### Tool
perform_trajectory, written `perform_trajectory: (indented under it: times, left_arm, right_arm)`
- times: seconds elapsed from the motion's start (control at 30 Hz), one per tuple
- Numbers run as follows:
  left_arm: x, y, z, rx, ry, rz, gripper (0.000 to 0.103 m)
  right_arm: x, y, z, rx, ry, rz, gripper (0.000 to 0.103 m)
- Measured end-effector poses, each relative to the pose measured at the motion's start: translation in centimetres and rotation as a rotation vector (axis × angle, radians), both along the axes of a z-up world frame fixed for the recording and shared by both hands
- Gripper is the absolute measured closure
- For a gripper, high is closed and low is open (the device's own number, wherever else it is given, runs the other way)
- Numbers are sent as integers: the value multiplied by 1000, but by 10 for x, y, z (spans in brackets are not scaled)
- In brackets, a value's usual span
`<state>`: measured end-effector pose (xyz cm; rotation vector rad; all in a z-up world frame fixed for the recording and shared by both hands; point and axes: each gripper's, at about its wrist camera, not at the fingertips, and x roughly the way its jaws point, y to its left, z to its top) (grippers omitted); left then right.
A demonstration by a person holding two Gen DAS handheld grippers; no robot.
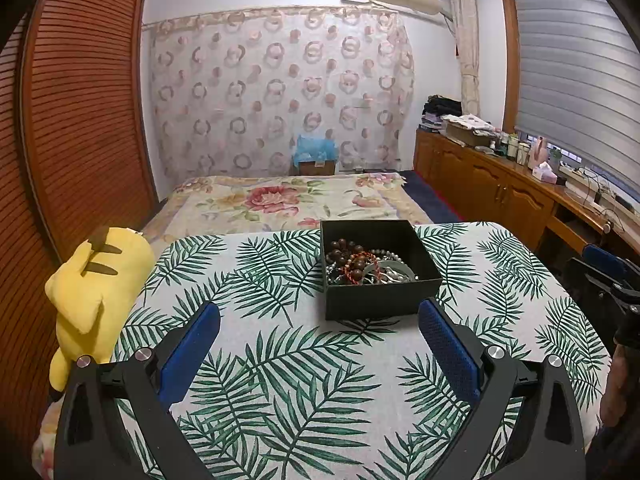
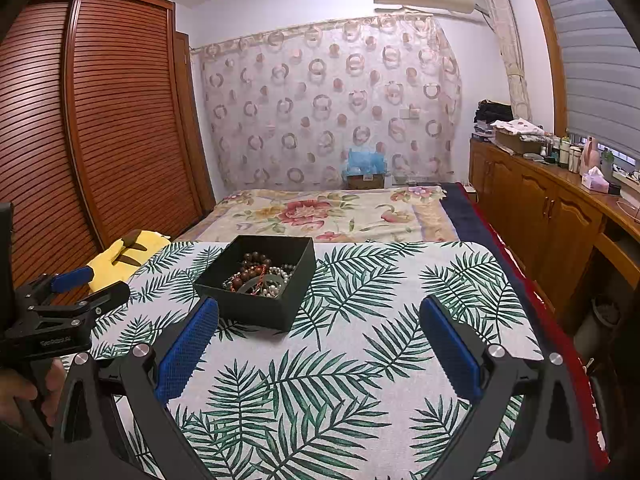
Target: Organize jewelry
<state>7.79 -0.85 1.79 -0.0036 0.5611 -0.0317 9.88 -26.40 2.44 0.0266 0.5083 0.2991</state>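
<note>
The black box (image 1: 382, 270) with the tangled jewelry (image 1: 366, 266) sits at centre frame on the leaf-print cloth (image 1: 280, 360), just ahead of my left gripper (image 1: 320, 320). My right gripper (image 2: 320, 320) is farther. Both are wide open, empty.

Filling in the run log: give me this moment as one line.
left gripper: open, empty | right gripper: open, empty | box: on table, beads tangled inside | stage: nothing picked yet
</note>
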Motion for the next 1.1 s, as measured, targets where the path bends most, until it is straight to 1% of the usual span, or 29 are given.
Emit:
perform_trajectory:
  times: [0.6, 1.1]
  left_arm:
    - [-6, -6, 4, 16, -25, 4, 7]
    - [-6, -7, 4, 15, -28, 5, 7]
  right_arm:
    - [2, -5, -3, 3, -3, -3, 2]
    - [1, -5, -3, 3, -3, -4, 2]
